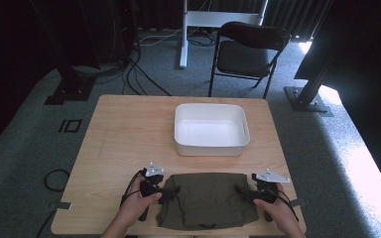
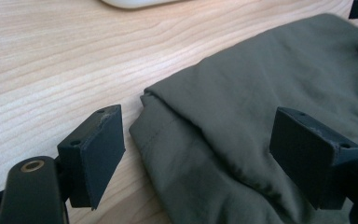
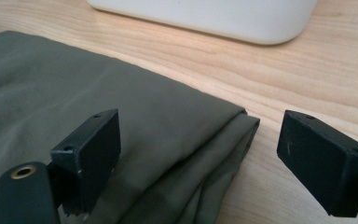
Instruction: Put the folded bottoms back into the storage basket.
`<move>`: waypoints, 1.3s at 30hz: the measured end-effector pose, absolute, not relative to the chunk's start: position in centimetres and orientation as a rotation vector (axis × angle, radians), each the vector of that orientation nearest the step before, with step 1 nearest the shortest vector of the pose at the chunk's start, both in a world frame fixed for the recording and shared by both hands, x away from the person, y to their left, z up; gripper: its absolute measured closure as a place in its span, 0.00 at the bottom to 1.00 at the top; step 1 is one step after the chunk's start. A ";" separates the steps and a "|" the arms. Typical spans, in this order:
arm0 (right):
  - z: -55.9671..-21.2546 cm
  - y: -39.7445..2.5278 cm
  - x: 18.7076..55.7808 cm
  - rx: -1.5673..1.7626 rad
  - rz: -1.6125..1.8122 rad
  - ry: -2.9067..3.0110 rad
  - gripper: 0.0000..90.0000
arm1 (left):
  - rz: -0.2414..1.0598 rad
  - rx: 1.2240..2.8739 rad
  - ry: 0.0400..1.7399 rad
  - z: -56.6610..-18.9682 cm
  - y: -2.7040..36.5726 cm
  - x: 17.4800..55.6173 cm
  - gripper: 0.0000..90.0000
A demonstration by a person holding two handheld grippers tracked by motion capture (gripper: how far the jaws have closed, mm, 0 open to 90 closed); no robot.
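So the folded olive-green cloth is lying flat near the front edge of the table, roughly centered, with its near side running right up to that edge. It's folded into a chunky rectangle, and I can see layered edges on both short sides.

My left gripper is parked at the cloth's left side. In the left gripper view the cloth fills the space between the jaws: they're spread wide apart, one over bare wood just off the cloth's folded corner, the other over the fabric itself. Not pinching anything. I can't tell whether the tips are touching the fabric or just hovering over it.

My right gripper mirrors that on the cloth's right side. In the right gripper view the cloth has its stacked folds ending between the jaws, which are also wide apart, one over the fabric and one over the wood. Again, nothing clamped.

Behind the cloth, toward the far edge of the table and a bit right of center, there's a white rectangular bin, apart from the cloth with a strip of bare wood between them. Beyond the table, a black folding chair stands on the grey carpet.
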State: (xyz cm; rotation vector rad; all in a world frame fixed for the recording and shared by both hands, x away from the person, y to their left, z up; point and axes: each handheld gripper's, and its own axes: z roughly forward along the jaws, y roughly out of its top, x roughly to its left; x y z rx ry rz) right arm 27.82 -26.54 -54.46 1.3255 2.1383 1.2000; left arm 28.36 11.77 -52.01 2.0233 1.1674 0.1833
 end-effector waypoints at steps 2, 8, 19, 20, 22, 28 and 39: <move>-54.6 -26.5 27.8 1.336 1.200 2.146 0.15 | 0.165 2.023 1.181 -52.3 11.6 28.3 0.21; -55.0 -26.2 27.8 1.356 1.191 2.154 0.15 | 0.138 2.094 1.160 -53.4 10.5 28.2 0.21; -55.8 -25.4 27.8 1.343 1.133 2.179 0.15 | 0.139 2.061 1.200 -54.1 9.4 28.1 0.23; -55.8 -25.4 27.8 1.338 1.128 2.182 0.15 | 0.154 2.066 1.199 -54.2 9.2 28.0 0.23; -55.8 -25.3 27.9 1.336 1.125 2.188 0.15 | 0.190 2.079 1.183 -54.3 8.9 27.8 0.22; -55.9 -25.1 27.8 1.357 1.105 2.203 0.18 | 0.326 2.090 1.092 -55.2 8.0 27.0 0.15; -55.9 -24.4 27.6 1.318 1.059 2.225 0.15 | 0.373 2.099 1.049 -55.5 7.6 27.1 0.16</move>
